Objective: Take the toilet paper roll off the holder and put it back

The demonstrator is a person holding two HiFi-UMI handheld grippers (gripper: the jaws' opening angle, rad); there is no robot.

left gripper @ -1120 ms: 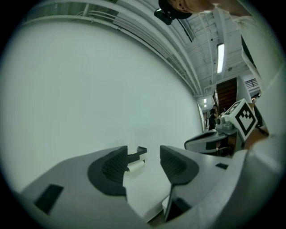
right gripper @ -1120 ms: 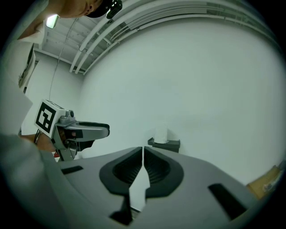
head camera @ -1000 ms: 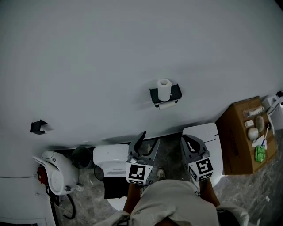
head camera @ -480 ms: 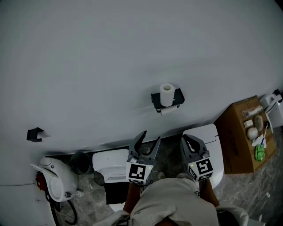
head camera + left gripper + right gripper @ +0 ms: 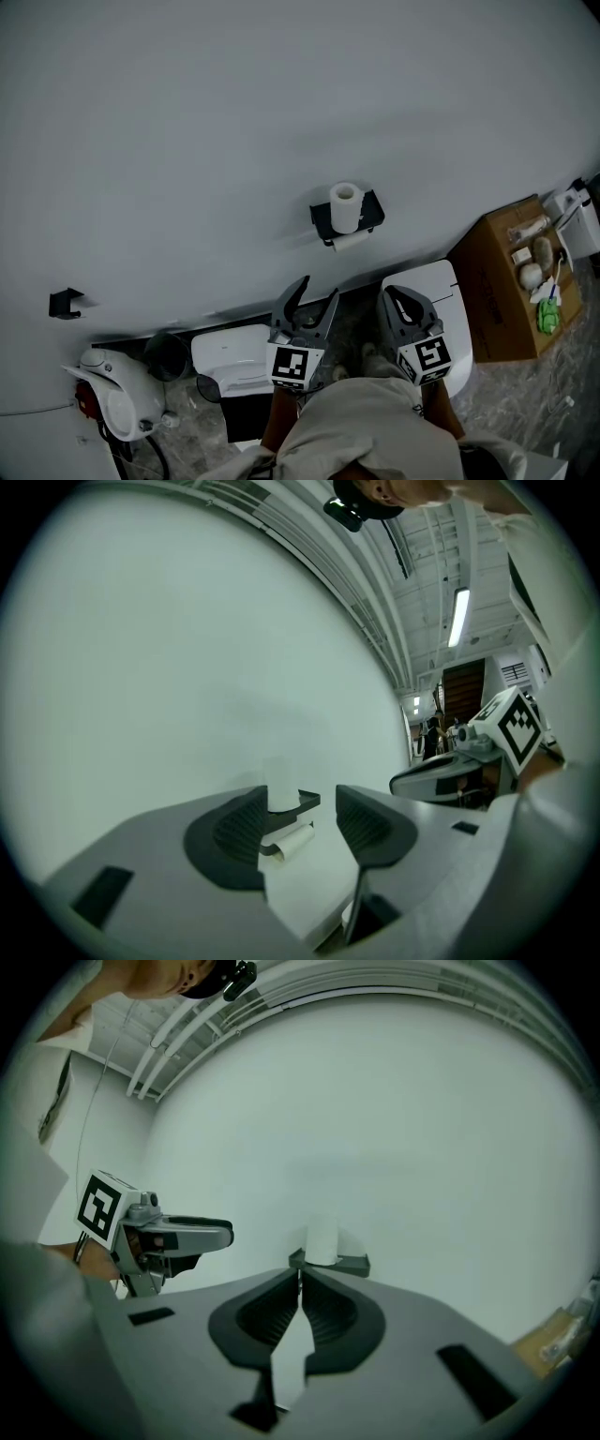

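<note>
Your left gripper (image 5: 319, 291) has its jaws partly apart with nothing between them, and your right gripper (image 5: 397, 298) has its jaws pressed together, empty. Both are well short of the wall (image 5: 187, 141). The toilet paper roll (image 5: 345, 206) stands upright on the black holder (image 5: 374, 212) fixed to that wall, with a loose tail curling under the holder's front edge. Keep the roll centred between the left jaws as you close in, spread them wider than the roll, then lift it straight up without snagging that tail.
</note>
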